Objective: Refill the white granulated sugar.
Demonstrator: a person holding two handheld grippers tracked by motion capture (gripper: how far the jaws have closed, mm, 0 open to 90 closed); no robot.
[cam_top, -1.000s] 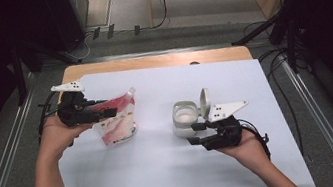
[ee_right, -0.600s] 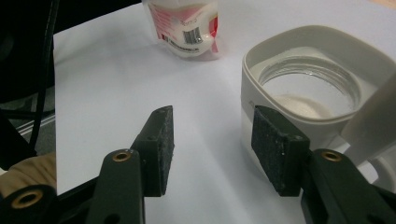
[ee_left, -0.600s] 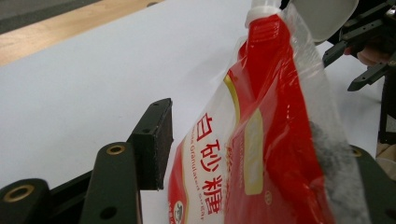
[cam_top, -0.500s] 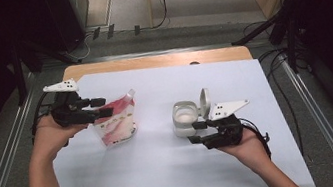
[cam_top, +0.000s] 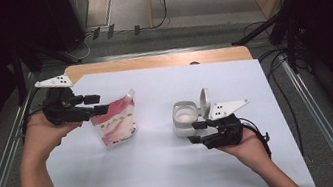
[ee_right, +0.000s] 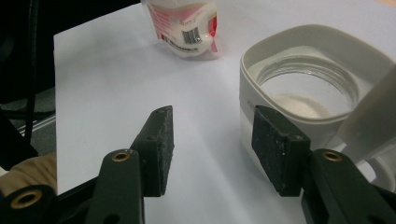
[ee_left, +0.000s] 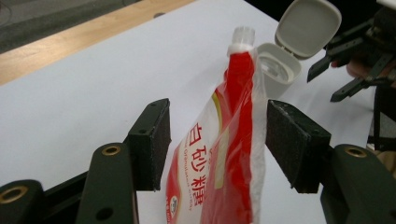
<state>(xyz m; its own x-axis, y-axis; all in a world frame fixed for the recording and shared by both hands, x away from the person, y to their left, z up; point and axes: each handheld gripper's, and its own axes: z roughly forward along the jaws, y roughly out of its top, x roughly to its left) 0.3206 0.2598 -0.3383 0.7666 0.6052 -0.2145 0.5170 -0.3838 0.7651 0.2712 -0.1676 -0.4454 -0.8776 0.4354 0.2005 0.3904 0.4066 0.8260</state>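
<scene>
Sugar pouch [ee_left: 224, 140] btwn open jaws.

Pouch [cam_top: 114, 123]: red and white, red lettering, barcode at base. Jar [cam_top: 185, 117]: off-white, hinged lid. Worktop [cam_top: 177, 173]: white sheet, wood edge at frame top.

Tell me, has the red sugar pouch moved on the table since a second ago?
No. The sugar pouch stands at the same spot left of the white container. Only the left gripper rose, its fingers just opening off the pouch.
</scene>
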